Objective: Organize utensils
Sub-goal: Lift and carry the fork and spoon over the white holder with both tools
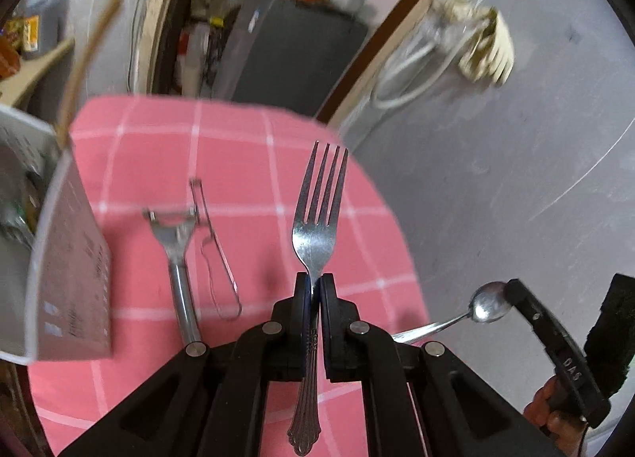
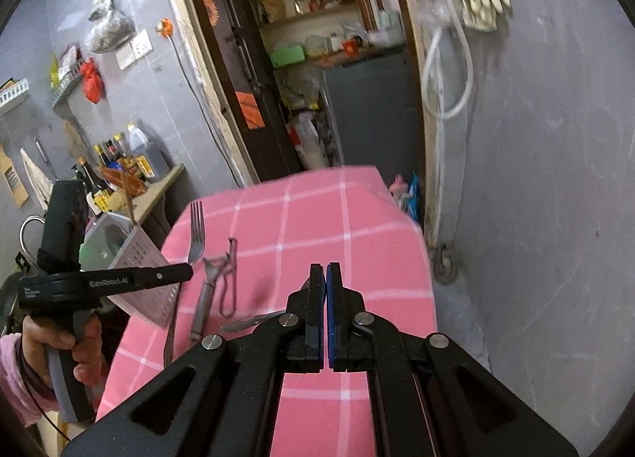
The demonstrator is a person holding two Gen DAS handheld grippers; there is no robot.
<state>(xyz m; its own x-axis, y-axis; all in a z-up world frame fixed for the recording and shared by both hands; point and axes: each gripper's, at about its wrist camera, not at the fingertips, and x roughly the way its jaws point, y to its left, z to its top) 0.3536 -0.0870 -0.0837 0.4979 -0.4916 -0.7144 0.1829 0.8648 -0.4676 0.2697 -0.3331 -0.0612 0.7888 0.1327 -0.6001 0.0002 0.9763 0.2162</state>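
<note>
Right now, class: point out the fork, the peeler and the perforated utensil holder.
fork (image 1: pixel 315 242): left wrist view, neck below the tines.
peeler (image 1: pixel 180 282): left wrist view, handle.
perforated utensil holder (image 2: pixel 149 290): right wrist view, side wall.

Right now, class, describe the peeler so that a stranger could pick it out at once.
Find the pink checked tablecloth. Near its left side, beside the white perforated holder, two metal things lie flat. The peeler is the solid one with a crossways blade, unlike the thin wire loop beside it.

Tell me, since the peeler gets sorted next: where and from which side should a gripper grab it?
Take the peeler mid-handle, from above, jaws across it. It lies flat on the cloth; the handle is straight and narrow, while the head is wide with a wire tool close beside.
</note>
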